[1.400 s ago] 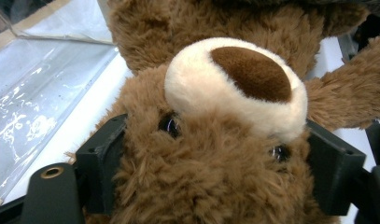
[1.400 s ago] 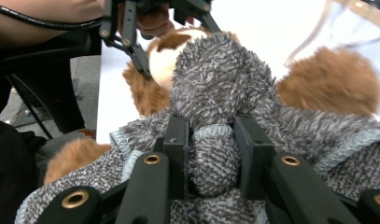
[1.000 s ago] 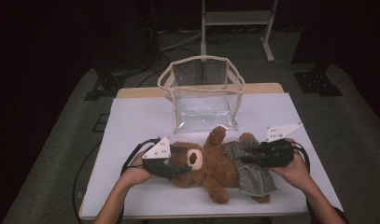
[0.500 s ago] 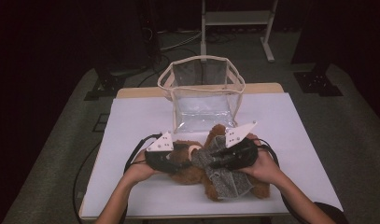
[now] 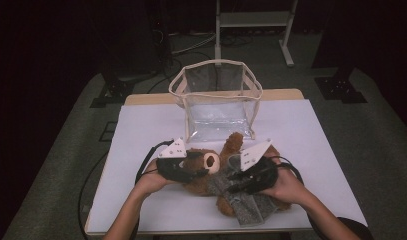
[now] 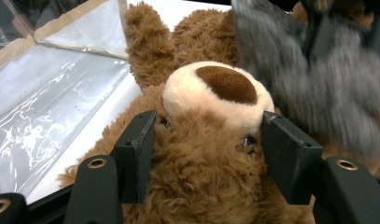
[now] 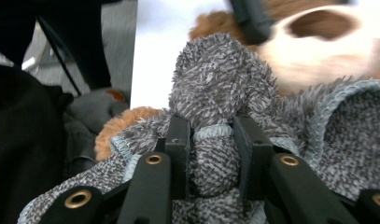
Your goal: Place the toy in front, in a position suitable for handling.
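Tools (image 5: 203, 172) grip teddy bear (image 5: 211, 162) on white table (image 5: 141, 130), dark room.

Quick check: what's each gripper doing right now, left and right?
Left gripper: fingers closed on the teddy bear's head.
Right gripper: fingers closed on a fold of the grey garment.

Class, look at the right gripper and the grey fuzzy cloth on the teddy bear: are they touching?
Touching. The right gripper view shows the right gripper with both jaws pressed against a bunched fold of the grey fuzzy cloth, pinching it between them.
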The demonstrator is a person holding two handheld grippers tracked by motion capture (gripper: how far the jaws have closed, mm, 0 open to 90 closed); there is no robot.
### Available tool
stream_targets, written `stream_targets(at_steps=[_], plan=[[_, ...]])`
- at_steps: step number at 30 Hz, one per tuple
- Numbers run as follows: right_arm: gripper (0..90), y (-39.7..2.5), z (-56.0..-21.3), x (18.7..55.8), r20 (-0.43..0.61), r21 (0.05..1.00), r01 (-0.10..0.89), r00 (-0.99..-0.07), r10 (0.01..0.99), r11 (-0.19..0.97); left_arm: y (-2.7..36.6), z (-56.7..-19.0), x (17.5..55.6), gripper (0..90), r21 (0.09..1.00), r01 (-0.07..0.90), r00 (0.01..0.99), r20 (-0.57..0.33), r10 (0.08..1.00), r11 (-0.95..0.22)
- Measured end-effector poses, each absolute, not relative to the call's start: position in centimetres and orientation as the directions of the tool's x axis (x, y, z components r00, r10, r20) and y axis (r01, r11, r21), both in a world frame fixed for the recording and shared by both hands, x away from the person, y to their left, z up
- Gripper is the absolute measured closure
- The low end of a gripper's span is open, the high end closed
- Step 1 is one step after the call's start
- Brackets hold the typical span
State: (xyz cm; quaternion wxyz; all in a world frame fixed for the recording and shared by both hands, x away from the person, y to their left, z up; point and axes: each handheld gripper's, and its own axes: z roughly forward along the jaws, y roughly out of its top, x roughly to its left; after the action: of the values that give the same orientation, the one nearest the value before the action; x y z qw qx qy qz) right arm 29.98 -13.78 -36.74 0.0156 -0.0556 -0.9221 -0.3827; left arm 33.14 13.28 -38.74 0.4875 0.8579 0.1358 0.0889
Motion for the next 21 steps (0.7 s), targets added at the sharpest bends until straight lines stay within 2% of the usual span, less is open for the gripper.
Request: stream_targets(at_steps=[3,9,13,17,21], plan=[[69.2,-12.7,-37.7,29.4,0.051,0.659,0.080,-0.997,0.061,0.748,13.7,-38.8,33.2,38.8,0.860,0.152,0.947,0.013,0.320,-0.487],[69.2,-14.3,-38.8,28.2,0.098,0.628,0.102,-0.994,0.051,0.771,13.7,-38.7,33.2,38.7,0.859,0.149,0.948,0.016,0.317,-0.489],[69.3,-15.7,-37.9,28.1,0.107,0.674,0.127,-0.991,0.075,0.727,13.6,-38.7,33.0,38.9,0.860,0.135,0.952,0.025,0.306,-0.493],[69.3,-15.5,-35.9,28.7,0.051,0.736,0.109,-0.993,0.105,0.668,13.6,-38.8,33.0,38.9,0.856,0.127,0.956,0.030,0.293,-0.501],[69.1,-14.0,-36.0,29.3,0.020,0.723,0.080,-0.995,0.095,0.686,13.8,-38.9,32.9,38.6,0.854,0.127,0.957,0.029,0.290,-0.504]])
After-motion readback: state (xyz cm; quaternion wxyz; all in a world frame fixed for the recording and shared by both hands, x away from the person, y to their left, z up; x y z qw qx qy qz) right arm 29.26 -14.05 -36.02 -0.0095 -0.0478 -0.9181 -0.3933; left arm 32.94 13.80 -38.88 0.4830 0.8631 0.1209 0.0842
